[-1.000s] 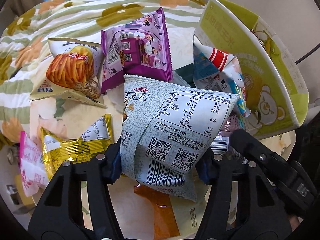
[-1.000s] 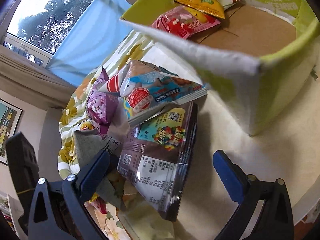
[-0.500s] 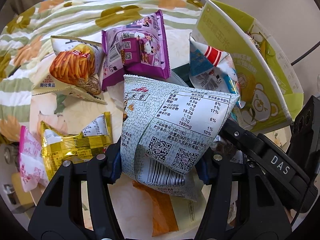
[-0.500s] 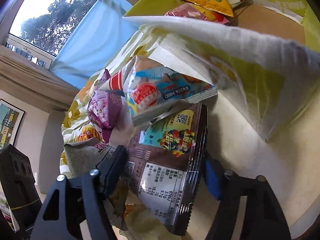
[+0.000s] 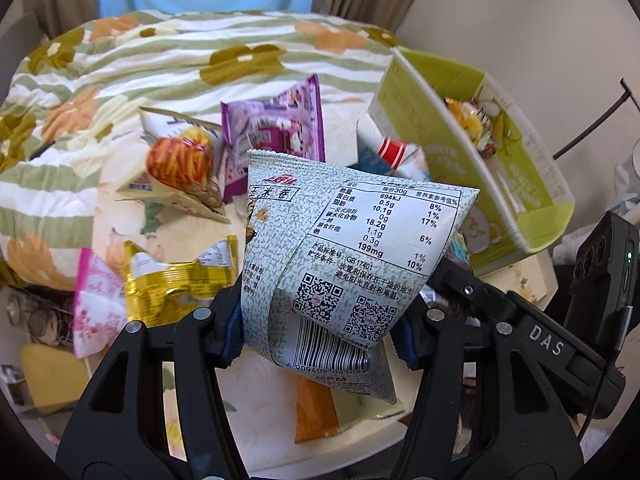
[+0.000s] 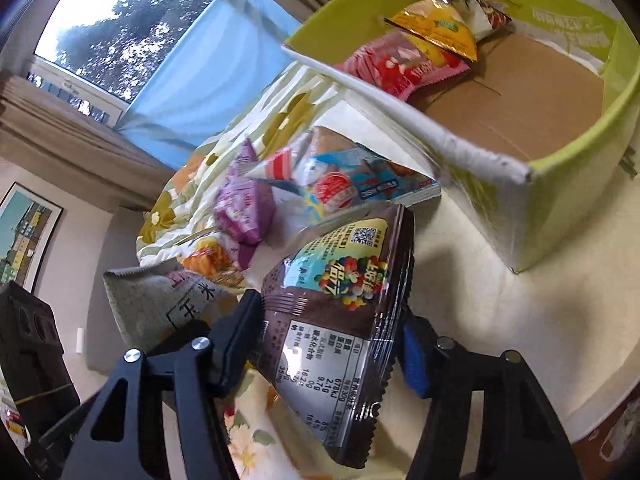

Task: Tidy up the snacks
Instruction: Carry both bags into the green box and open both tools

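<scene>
Left wrist view: the left hand-held gripper (image 5: 320, 332) pinched a pale green patterned snack bag (image 5: 344, 256) by its lower part, one blue pad pressing each side, jaws partly closed. The bag stood upright with its nutrition panel facing the camera, apparently held up off the pile, probably so it could be carried to the green cardboard box (image 5: 532, 200) at the right. That box sat tilted, open side toward the snacks, with a few packets already inside. Loose packets lay spread over the flowered surface (image 5: 120, 64): a purple bag (image 5: 276, 128), a bag picturing orange sticks (image 5: 180, 164), a gold bag (image 5: 176, 280) and a pink-and-white one (image 5: 96, 308).

Right wrist view: the right hand-held gripper (image 6: 332, 344) had just been closing, and its pads now pressed both edges of a dark brown candy bag (image 6: 340, 320). The bag hung crumpled between the jaws, near the box's front corner (image 6: 520, 176), likely headed inside. A red-pink packet (image 6: 396, 68) and a yellow packet (image 6: 436, 28) rested on the box's brown floor. A blue-and-white packet (image 6: 352, 180) leaned against the box wall.
</scene>
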Tool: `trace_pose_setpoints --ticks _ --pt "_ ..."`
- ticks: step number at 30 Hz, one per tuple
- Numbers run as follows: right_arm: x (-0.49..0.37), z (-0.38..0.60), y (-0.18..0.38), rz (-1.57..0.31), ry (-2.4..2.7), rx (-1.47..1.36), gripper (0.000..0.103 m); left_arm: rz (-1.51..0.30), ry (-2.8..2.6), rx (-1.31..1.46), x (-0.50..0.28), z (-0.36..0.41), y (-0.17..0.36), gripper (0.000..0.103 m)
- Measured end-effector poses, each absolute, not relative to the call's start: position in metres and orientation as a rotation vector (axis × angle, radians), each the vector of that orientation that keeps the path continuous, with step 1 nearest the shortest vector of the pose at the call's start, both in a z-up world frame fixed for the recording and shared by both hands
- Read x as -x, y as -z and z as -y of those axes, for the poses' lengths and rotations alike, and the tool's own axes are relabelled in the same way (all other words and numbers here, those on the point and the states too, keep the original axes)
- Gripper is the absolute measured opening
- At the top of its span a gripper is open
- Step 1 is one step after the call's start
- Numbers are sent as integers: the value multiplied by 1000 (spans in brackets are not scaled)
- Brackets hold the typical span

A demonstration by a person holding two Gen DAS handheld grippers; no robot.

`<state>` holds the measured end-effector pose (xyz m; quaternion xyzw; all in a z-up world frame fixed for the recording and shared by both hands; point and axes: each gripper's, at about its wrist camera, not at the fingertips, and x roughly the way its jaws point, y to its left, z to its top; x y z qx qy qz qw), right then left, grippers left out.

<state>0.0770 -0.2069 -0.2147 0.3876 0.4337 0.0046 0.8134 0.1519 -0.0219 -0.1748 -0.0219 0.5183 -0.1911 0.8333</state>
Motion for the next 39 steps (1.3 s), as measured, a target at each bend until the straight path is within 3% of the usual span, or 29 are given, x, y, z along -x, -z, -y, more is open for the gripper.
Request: trace_pose_setpoints --ticks 12,22,28,37,38,39 --pt "-61 225 129 -790 -113 -721 58 -981 385 100 -140 23 103 55" --pt "-74 323 72 -706 -140 -595 58 -922 413 115 -157 112 65 55" --pt "-88 402 68 -711 -114 -553 58 -949 445 97 -181 202 75 55" --pt "-113 479 88 -783 -98 -496 58 -1065 393 13 -215 308 131 55" --pt "-115 484 90 -790 -99 -490 58 -1066 383 7 -216 313 135 58" --pt "-117 489 92 -797 -99 -483 58 -1066 383 0 -216 317 138 72"
